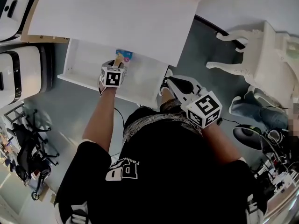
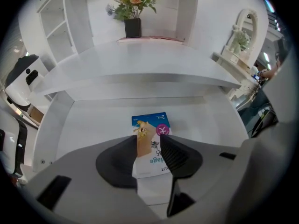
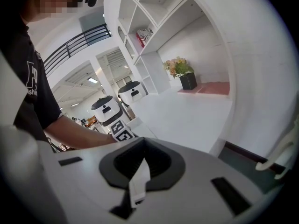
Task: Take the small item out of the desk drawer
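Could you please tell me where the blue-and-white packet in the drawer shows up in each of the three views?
Head view: the packet lies upper centre-left, inside the open drawer.
Left gripper view: the packet sits at centre, slightly low.
Right gripper view: not in it.
Shared landmark: the white desk top, also in the left gripper view and the right gripper view.

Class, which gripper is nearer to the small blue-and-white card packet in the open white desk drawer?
Left. The left gripper is inside the drawer, directly over the packet, jaws apart astride it. The right gripper is outside, by the drawer's right end.
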A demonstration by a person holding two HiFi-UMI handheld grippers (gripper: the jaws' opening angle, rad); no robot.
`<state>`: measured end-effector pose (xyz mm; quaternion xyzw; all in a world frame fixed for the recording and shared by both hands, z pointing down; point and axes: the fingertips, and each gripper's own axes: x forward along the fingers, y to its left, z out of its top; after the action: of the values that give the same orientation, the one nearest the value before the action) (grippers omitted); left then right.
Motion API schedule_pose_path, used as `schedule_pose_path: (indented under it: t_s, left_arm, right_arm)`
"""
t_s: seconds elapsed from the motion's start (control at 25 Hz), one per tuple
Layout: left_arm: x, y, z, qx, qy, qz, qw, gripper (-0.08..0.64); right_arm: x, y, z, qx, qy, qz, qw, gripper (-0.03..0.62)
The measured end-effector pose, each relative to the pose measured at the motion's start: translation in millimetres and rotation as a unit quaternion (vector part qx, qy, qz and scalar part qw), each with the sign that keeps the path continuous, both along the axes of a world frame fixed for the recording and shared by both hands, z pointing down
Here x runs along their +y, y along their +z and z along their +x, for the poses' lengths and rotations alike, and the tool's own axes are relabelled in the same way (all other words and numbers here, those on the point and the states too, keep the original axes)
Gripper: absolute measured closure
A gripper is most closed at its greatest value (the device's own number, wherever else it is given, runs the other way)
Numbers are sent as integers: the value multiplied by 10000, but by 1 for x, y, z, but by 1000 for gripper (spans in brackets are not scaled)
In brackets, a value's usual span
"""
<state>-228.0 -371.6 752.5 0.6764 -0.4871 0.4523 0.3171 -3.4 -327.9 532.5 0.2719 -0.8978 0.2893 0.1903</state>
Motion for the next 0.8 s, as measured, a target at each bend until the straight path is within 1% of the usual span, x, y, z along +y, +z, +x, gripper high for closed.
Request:
schedule_pose_path:
  t_s: [0.4, 0.48, 0.6, 0.8]
  left_arm:
    - [-11, 20, -3, -37, -139, -290, 9995, 354]
    - [-12, 23, -1, -19, -126, -393, 9991, 332]
    - [-9, 31, 2, 70, -135, -578, 9982, 280]
    - [-9, 36, 3, 174, -261, -674, 9972, 241]
  right_arm:
    - [-12, 13, 10, 14, -1, -198, 9998, 583]
    - [-15, 15, 10, 1, -8, -228, 9997, 583]
    - [-16, 16, 7, -32, -47, -251, 9997, 583]
    - [-18, 19, 7, -46, -57, -295, 9995, 583]
